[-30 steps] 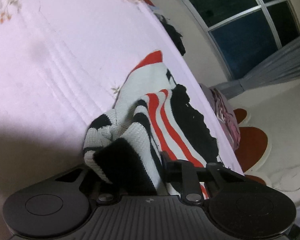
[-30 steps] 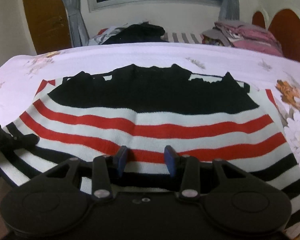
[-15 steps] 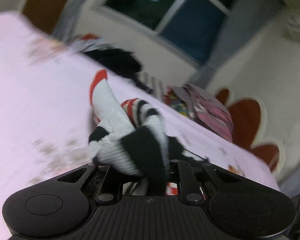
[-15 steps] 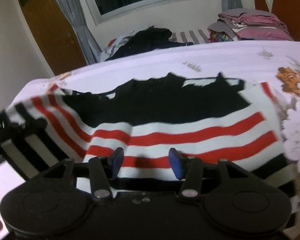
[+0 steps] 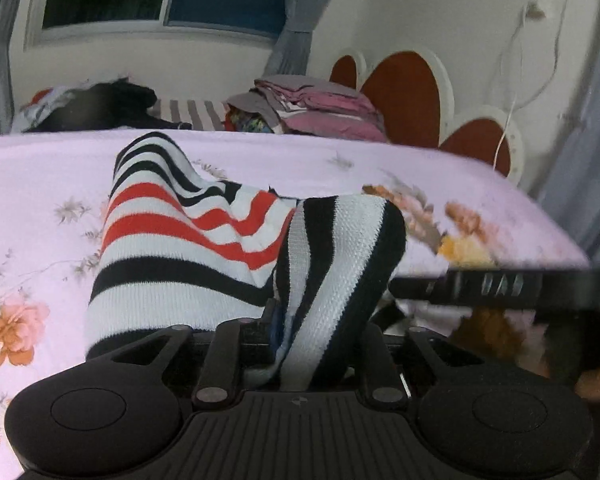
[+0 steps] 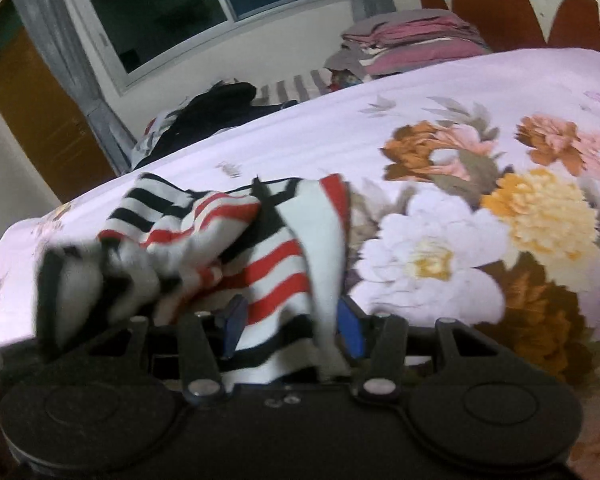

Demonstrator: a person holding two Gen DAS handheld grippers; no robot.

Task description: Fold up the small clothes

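A small knitted sweater point(image 5: 188, 240) with red, white and black stripes lies bunched on the pink floral bed sheet point(image 5: 40, 168). My left gripper point(image 5: 296, 332) is shut on a striped fold of it, and cloth hides the fingertips. In the right wrist view the sweater point(image 6: 268, 264) is crumpled and lifted. My right gripper point(image 6: 292, 324) has its blue pads point(image 6: 350, 328) apart with the sweater's edge draped between them. The right gripper's body shows as a dark bar in the left wrist view point(image 5: 500, 286).
A stack of folded pink and grey clothes point(image 5: 312, 108) sits at the far side of the bed by the red headboard point(image 5: 404, 96). A dark heap of clothes point(image 5: 100, 104) lies at the far left under the window. A brown door point(image 6: 32, 120) stands left.
The sweater lay spread flat a second ago. My left gripper has carried its side across towards the right gripper, and the sweater is now bunched. Both views have swung round.
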